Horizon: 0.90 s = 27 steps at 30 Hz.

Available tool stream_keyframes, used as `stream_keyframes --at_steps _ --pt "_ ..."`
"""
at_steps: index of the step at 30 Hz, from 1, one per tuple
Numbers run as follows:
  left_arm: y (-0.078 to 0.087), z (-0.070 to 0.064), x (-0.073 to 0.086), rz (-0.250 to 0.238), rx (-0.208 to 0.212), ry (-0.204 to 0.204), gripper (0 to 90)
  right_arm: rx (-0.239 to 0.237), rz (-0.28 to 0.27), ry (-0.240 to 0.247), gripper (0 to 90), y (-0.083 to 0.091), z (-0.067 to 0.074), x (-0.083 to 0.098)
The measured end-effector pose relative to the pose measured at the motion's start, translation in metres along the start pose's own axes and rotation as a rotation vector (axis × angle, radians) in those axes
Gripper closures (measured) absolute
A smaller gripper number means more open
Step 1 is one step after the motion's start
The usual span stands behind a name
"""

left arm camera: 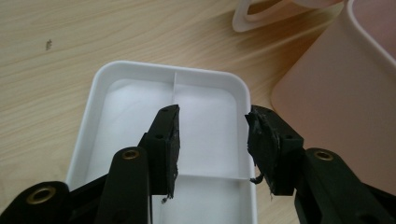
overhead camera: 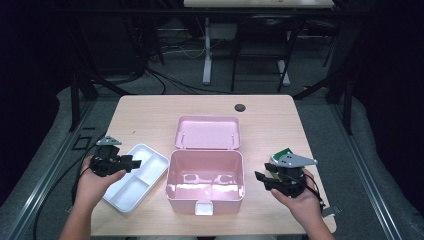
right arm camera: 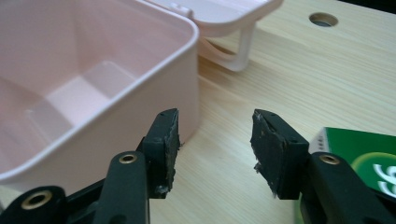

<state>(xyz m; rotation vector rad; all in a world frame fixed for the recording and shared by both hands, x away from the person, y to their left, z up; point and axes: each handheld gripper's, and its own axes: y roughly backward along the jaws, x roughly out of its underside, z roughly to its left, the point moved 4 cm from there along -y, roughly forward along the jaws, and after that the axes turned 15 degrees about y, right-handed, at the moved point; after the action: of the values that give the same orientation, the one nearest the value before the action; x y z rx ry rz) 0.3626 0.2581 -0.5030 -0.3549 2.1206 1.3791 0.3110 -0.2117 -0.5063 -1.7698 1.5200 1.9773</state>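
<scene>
Left gripper (overhead camera: 135,163) stood with jaws wide apart, nothing between them, hovering over the white divided tray (overhead camera: 134,176). In the left gripper view (left arm camera: 212,140) the black pads (left arm camera: 172,140) were worn and frayed, clear of the tray (left arm camera: 107,93) below. Right gripper (overhead camera: 258,176) had jaws parted too, holding nothing, tips aimed toward the pink box's right wall; in the right gripper view (right arm camera: 215,144) bare table (right arm camera: 280,79) showed between the pads.

Tray: white plastic, rounded corners, thin ribs splitting it into compartments, empty, lying angled on the table (overhead camera: 145,115) just left of the pink box (overhead camera: 205,182). Pink box sat at table centre, open, glossy inside, a latch tab on its front; its lid (overhead camera: 208,132) was flipped back behind it.

The left gripper view showed the tray's ribs and the box's outer wall (left arm camera: 336,93) close by. The right gripper view gave the box interior (right arm camera: 79,84), a white handle (right arm camera: 238,51) under the lid, a table hole (right arm camera: 323,19), and a green carton (right arm camera: 359,154) beside the right jaw. The high view showed both hands (overhead camera: 92,182), and the green carton (overhead camera: 284,152) behind the right gripper.
</scene>
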Motion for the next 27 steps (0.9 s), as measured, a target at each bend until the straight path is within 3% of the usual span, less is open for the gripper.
stream_keyframes --at_steps 3,4,5,6,7,8,15,16,20,27 --pt "0.004 0.002 0.001 -0.017 -0.002 0.006 53.0 0.027 0.032 -0.002 48.0 0.0 -0.01 -0.001" --pt "0.004 0.002 0.001 -0.02 0.003 0.008 52.9 -0.004 0.035 -0.012 46.6 0.0 -0.013 -0.002" --pt "0.004 0.002 0.001 -0.024 0.007 0.017 52.7 0.022 0.051 -0.021 43.7 0.0 -0.017 -0.002" --pt "0.004 0.002 0.001 -0.017 0.009 0.012 52.6 0.024 0.061 -0.027 40.0 -0.001 -0.02 -0.003" --pt "0.004 0.001 0.002 -0.011 0.009 0.01 52.6 -0.006 0.064 -0.041 38.8 -0.001 -0.023 -0.003" --pt "0.003 0.001 0.002 -0.009 0.01 0.011 52.4 0.011 0.085 -0.051 38.8 -0.002 -0.025 -0.004" --pt "0.003 -0.004 0.003 0.015 0.032 0.01 50.5 0.006 0.171 -0.025 37.5 -0.008 -0.034 -0.006" --pt "0.003 -0.005 0.003 0.01 0.034 0.01 50.3 0.025 0.175 -0.02 37.1 -0.01 -0.036 -0.006" --pt "0.004 -0.009 0.003 0.013 0.035 -0.002 49.3 -0.002 0.228 -0.016 36.0 -0.013 -0.04 -0.008" --pt "0.003 -0.01 0.004 0.016 0.04 -0.004 48.6 0.011 0.332 0.037 35.4 -0.016 -0.046 -0.014"
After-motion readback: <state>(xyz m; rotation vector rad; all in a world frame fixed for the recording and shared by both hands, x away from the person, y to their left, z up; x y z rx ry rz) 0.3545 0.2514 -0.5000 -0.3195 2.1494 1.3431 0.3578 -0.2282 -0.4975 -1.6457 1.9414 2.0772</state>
